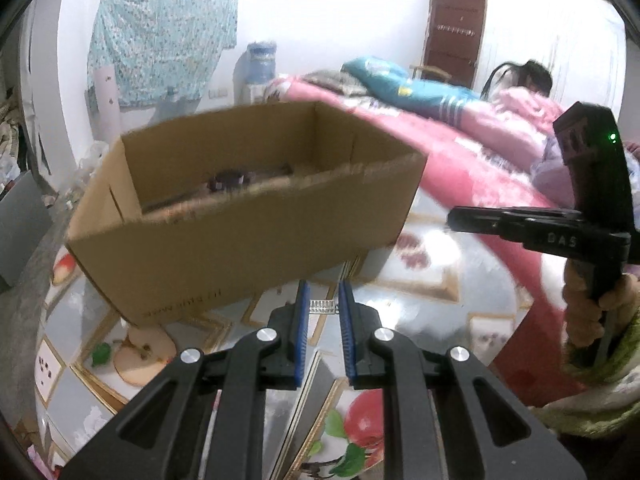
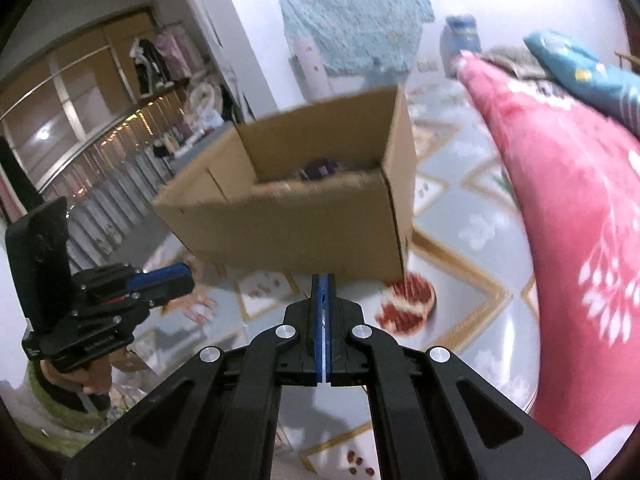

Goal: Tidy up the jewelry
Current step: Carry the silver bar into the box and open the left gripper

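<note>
An open cardboard box stands on the glossy fruit-print table; it also shows in the right wrist view. A dark purple jewelry piece lies inside it, blurred, and shows in the right wrist view too. My left gripper is open with a narrow gap, empty, just in front of the box. A small silver comb-like clip lies on the table between its tips. My right gripper is shut and empty near the box's front corner. It appears in the left wrist view, and the left gripper in the right wrist view.
A bed with a pink-red quilt borders the table's right side. A person in pink sits on it. Shelving stands left. A water dispenser is by the back wall.
</note>
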Motion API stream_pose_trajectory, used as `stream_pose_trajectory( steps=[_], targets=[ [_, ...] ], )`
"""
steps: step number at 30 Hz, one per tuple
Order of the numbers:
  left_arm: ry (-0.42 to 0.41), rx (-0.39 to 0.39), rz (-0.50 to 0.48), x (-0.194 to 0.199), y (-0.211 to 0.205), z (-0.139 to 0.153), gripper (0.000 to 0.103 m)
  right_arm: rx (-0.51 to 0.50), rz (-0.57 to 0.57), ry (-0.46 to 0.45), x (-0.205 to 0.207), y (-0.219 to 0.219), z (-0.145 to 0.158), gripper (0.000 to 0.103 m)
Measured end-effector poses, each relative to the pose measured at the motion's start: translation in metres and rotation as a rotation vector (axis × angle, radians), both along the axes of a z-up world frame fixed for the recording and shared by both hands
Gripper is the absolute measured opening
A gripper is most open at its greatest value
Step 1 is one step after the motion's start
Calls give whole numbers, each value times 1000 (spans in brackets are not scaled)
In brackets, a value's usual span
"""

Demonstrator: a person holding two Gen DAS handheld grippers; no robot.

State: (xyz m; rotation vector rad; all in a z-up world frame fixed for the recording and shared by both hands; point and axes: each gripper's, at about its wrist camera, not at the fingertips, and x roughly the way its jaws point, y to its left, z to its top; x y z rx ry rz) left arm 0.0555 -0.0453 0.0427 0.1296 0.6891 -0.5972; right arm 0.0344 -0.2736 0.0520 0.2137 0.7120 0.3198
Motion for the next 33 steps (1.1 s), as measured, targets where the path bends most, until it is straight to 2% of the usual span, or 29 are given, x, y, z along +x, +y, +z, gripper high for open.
stream_pose_trajectory(
  steps=[7,11,18,22,25,26,29,33],
  targets=[
    [-88,-63,-31,15,1,50,14,48,56,-126,26,10,50,0],
    [-98,-74,-37,42,-4,62,14,55,69,-153,58,19,61,0],
    [-17,-65,-10,112,-21,54,14,66,53,-107,113,23,50,0],
    [24,-35,15,147,-34,41,14,23,33,-65,143,24,40,0],
    [76,-4,45,168,-43,28,14,-13,26,-10,158,25,30,4],
    [89,-1,48,171,-44,26,18,-14,24,-2,160,24,28,6],
    [96,-2,57,174,-44,21,41,-15,31,-2,159,23,24,14],
    [73,10,76,170,-43,22,57,-5,30,-16,156,19,26,21]
  ],
)
